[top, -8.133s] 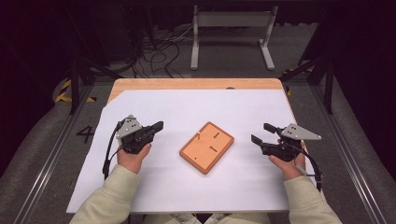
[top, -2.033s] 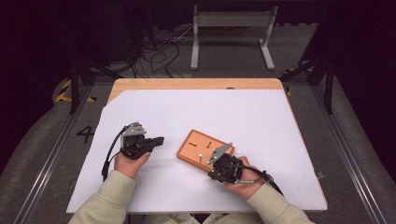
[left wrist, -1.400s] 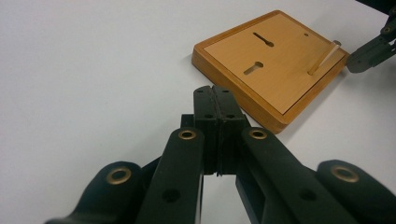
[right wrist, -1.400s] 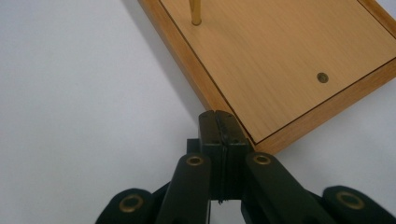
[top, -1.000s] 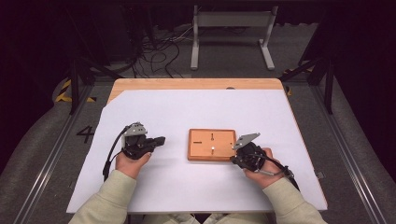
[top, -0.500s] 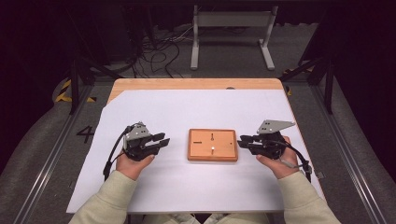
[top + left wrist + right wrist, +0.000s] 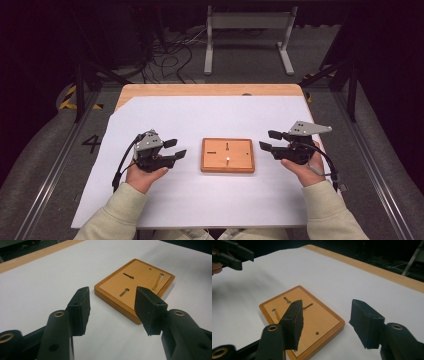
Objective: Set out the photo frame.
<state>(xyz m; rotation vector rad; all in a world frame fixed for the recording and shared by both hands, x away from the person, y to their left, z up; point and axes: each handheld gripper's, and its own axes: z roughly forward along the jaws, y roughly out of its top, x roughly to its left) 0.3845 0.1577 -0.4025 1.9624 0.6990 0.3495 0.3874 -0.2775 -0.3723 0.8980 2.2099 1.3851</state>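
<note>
The wooden board lies flat at the middle of the white-covered counter. Left tongs and right tongs flank it, both gaping, empty. Likely next: closing in on its edges.

Orange wooden board lying flat at the desk's centre, squared to its edges, bearing three slots, a small hole, and a metal pin standing in one slot.
</note>
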